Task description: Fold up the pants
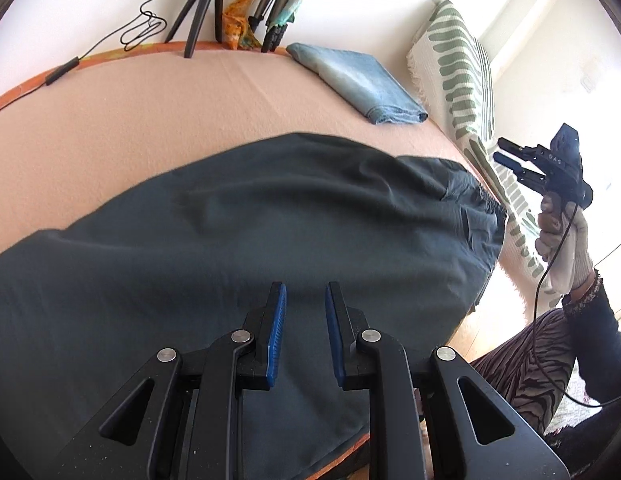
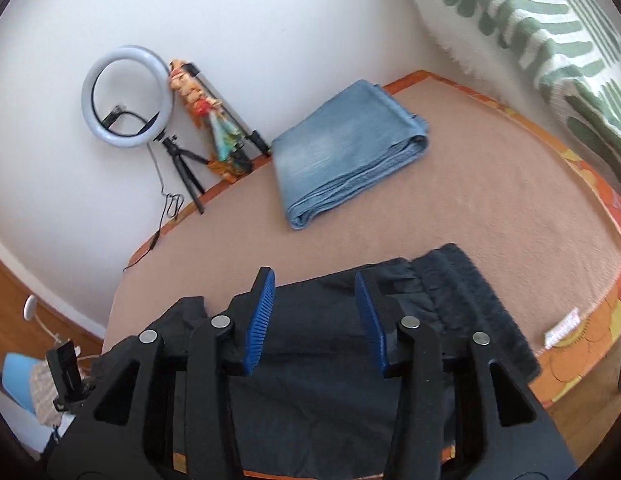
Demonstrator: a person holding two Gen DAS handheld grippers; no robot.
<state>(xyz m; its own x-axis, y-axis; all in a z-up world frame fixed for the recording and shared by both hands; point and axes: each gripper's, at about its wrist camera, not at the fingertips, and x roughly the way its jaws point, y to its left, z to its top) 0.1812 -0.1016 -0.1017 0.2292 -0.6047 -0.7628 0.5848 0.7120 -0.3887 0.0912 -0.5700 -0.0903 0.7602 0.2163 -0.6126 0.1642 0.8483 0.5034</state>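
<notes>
The bed, under its pinkish cover, carries everything. My dark pants are the largest thing on it, spread flat along the near edge with a few soft creases; the gathered waistband lies toward the right-hand end and the legs run off toward the left. They look like thin, limp cloth: light, not slippery, and sure to sag and drag wherever I do not support them. So I judge the best holds are the firm parts, the thick elastic waistband and the leg hems, pinched through all layers at the near edge.

Behind them, near the far edge, folded blue jeans lie well apart from the pants. A leaf-print cushion leans at the right-hand end, and a ring light stands on its tripod by the wall.

My left gripper hovers above the middle of the pants, jaws spread, holding nothing. My right gripper hangs above the waistband end, jaws spread wider, also empty. No fold of these pants is made yet.
</notes>
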